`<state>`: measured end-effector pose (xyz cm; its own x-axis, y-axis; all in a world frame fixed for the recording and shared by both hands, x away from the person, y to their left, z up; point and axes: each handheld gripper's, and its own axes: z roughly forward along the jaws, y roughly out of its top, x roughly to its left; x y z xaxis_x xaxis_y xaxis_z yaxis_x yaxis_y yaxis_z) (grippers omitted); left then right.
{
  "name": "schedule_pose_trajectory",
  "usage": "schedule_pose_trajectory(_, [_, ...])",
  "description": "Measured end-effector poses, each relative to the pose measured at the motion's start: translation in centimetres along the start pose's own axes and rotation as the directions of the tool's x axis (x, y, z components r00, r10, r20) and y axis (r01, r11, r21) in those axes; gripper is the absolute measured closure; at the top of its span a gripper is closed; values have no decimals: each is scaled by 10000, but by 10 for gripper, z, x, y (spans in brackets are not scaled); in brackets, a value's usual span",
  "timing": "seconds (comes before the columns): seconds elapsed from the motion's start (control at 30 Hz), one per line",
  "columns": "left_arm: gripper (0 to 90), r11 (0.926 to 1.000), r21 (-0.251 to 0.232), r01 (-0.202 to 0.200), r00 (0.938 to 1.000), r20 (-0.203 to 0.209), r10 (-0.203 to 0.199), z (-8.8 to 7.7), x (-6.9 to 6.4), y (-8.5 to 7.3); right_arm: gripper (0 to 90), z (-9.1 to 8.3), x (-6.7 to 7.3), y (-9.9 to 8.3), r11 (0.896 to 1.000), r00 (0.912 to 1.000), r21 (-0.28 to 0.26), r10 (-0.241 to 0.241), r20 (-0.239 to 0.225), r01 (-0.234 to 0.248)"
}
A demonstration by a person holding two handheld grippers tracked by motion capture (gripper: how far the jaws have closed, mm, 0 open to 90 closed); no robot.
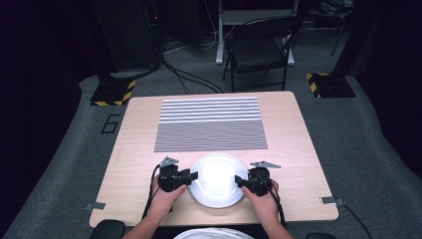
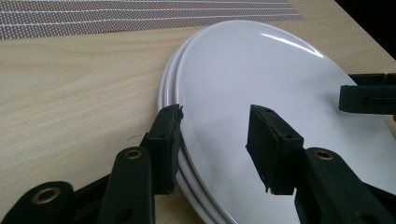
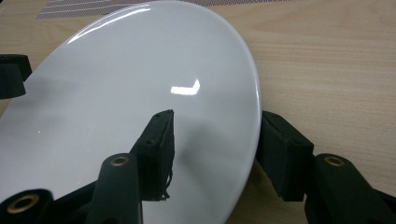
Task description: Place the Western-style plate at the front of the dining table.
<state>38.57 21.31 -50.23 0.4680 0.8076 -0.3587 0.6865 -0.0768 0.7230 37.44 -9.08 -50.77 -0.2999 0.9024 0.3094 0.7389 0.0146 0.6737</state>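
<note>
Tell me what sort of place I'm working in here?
Probably a lab or recording room, not a kitchen: a bare wooden table on grey carpet, hazard-striped stand bases, floor cables, a folding chair.

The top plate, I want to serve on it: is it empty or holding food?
Empty: the top plate shows a bare, glossy white face in both gripper views.

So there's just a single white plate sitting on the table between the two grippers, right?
Not quite. It is a stack of white plates, not one: the left gripper view shows several rims layered at the stack's edge. The rest holds: the stack sits on the table between the left gripper and the right gripper.
</note>
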Motion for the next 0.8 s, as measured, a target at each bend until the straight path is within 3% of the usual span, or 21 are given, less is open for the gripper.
schedule_pose_trajectory(0.17, [543, 10000, -33, -31, 10000, -66, 31, 1, -3, -1, 475, -1, 3, 0, 9998, 9993, -92, -191, 321, 194])
schedule_pose_trajectory(0.43, [544, 10000, 39, 87, 9999, 77, -87, 7, -5, 0, 475, -4, 1, 3, 9995, 9982, -295, -64, 599, 82])
schedule_pose_trajectory(0.8, [561, 9975, 294, 640, 9975, 266, -648, 26, -8, 7, 483, -4, -5, 12, 9989, 9970, -467, 89, 768, -53])
